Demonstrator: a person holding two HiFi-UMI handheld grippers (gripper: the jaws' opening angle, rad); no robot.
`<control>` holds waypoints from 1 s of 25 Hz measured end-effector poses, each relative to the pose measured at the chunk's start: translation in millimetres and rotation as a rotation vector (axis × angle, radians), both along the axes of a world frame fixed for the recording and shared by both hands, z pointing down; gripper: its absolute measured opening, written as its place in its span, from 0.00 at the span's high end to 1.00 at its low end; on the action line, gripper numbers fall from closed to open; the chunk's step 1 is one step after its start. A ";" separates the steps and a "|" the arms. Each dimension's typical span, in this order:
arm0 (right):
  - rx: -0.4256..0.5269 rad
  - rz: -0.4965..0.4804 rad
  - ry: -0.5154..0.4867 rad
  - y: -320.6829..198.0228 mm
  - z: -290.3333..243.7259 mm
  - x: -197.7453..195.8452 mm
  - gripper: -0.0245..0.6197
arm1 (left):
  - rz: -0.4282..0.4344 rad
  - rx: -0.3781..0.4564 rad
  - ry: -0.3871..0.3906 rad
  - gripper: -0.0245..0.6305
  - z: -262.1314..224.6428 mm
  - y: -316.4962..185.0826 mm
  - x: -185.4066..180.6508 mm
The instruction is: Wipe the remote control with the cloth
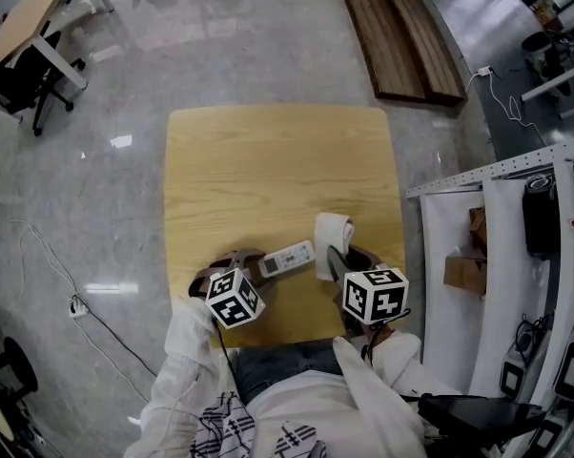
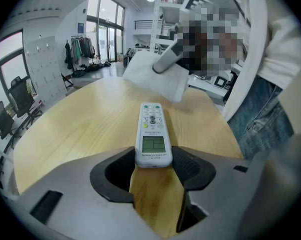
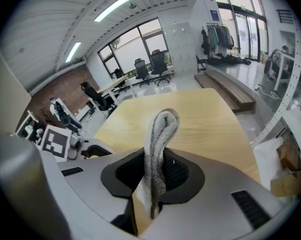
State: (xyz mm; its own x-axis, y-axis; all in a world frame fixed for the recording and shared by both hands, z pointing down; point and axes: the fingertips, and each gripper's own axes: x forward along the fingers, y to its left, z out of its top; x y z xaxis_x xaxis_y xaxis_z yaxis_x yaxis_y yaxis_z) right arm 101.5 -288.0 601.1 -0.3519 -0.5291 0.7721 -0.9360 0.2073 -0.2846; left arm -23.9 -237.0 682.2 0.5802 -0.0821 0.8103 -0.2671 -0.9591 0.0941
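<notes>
Gripped already: near end of the remote control [image 2: 152,134] in the wide-set fingers of the left gripper [image 2: 153,158], folded cloth [image 3: 158,144] pinched in the nearly closed fingers of the right gripper [image 3: 155,173]; wiping judged not yet begun. Lying flat on the worktop [image 1: 268,160], remote; cloth raised just beyond its far end, seemingly clear of it

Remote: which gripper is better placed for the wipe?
Right. The right gripper pinches the folded cloth near the remote, while the left gripper clamps the remote's end on the table.
</notes>
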 end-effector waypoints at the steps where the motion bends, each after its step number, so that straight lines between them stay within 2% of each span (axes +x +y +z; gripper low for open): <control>1: -0.004 -0.029 -0.043 0.6 -4.6 -12.6 0.82 | 0.000 0.000 -0.001 0.60 0.2 0.2 -0.2; 4: -0.040 -0.143 -0.161 8.3 -5.2 -58.9 0.82 | -0.005 0.004 0.002 0.60 0.9 0.1 0.1; 8: -0.092 -0.315 -0.156 28.1 14.3 -103.3 0.82 | -0.003 0.008 0.009 0.60 0.4 -0.3 2.4; 10: -0.119 -0.349 -0.152 34.7 23.6 -114.4 0.82 | 0.000 0.008 0.009 0.60 -0.2 -0.3 2.2; 15: -0.118 -0.322 -0.061 26.8 39.1 -99.7 0.82 | 0.000 0.013 0.014 0.60 -0.2 -0.1 0.4; 19: -0.137 -0.265 -0.033 21.9 45.4 -79.6 0.82 | 0.002 0.011 0.017 0.60 0.9 -0.1 0.0; 25: -0.139 -0.229 -0.018 20.1 44.6 -66.2 0.82 | 0.003 0.011 0.017 0.60 0.8 0.6 0.1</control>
